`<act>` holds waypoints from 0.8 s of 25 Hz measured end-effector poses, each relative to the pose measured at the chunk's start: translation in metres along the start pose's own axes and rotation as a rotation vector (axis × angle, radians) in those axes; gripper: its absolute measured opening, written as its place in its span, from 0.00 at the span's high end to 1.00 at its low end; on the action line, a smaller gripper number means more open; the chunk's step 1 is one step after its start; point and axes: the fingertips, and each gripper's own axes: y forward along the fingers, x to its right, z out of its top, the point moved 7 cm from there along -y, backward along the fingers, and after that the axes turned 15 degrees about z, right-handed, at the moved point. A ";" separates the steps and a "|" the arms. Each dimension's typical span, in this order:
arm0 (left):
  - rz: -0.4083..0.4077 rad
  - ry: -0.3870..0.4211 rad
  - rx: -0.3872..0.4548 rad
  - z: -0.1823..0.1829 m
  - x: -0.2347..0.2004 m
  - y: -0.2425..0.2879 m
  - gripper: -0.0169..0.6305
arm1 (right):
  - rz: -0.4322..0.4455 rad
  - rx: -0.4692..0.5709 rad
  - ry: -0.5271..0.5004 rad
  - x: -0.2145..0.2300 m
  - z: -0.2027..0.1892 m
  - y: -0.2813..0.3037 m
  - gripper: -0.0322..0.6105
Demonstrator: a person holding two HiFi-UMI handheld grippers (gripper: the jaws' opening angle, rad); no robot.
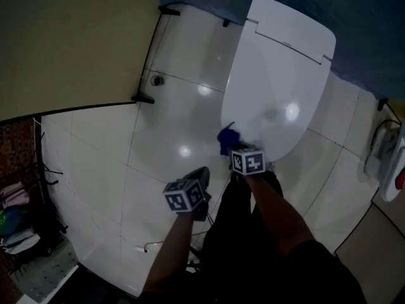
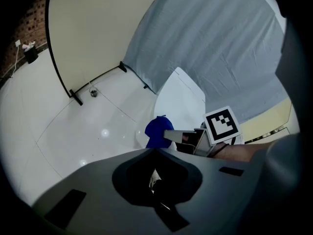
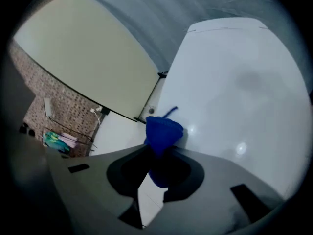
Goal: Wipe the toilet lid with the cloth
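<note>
The white toilet lid is down and takes up the upper right of the head view. My right gripper is shut on a bunched blue cloth at the lid's near left edge. In the right gripper view the cloth sticks out of the jaws over the lid. My left gripper hangs lower and to the left, over the floor, apart from the toilet. Its jaws look shut with nothing in them. From there I see the cloth and the right gripper.
White glossy floor tiles surround the toilet. A floor drain sits by a cream partition on black feet. A rack with clothes stands far left, and a white fixture at the right edge.
</note>
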 end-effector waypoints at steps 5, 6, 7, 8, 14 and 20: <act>-0.017 0.008 -0.026 -0.014 0.003 0.008 0.99 | -0.087 -0.096 -0.169 0.011 -0.018 -0.013 0.85; -0.021 0.017 -0.034 -0.016 0.006 0.010 0.99 | -0.087 -0.103 -0.198 0.009 -0.018 -0.018 0.85; -0.027 0.028 -0.040 -0.018 0.010 0.011 0.99 | -0.091 -0.111 -0.218 0.009 -0.020 -0.023 0.85; -0.035 0.040 -0.044 -0.018 0.014 0.013 0.99 | -0.102 -0.120 -0.229 0.013 -0.025 -0.028 0.85; -0.060 0.113 -0.054 -0.009 0.046 0.017 0.99 | -0.178 -0.097 -0.178 0.056 -0.050 -0.064 0.85; -0.094 0.164 -0.060 -0.008 0.068 0.017 0.99 | -0.202 -0.030 -0.155 0.078 -0.071 -0.093 0.85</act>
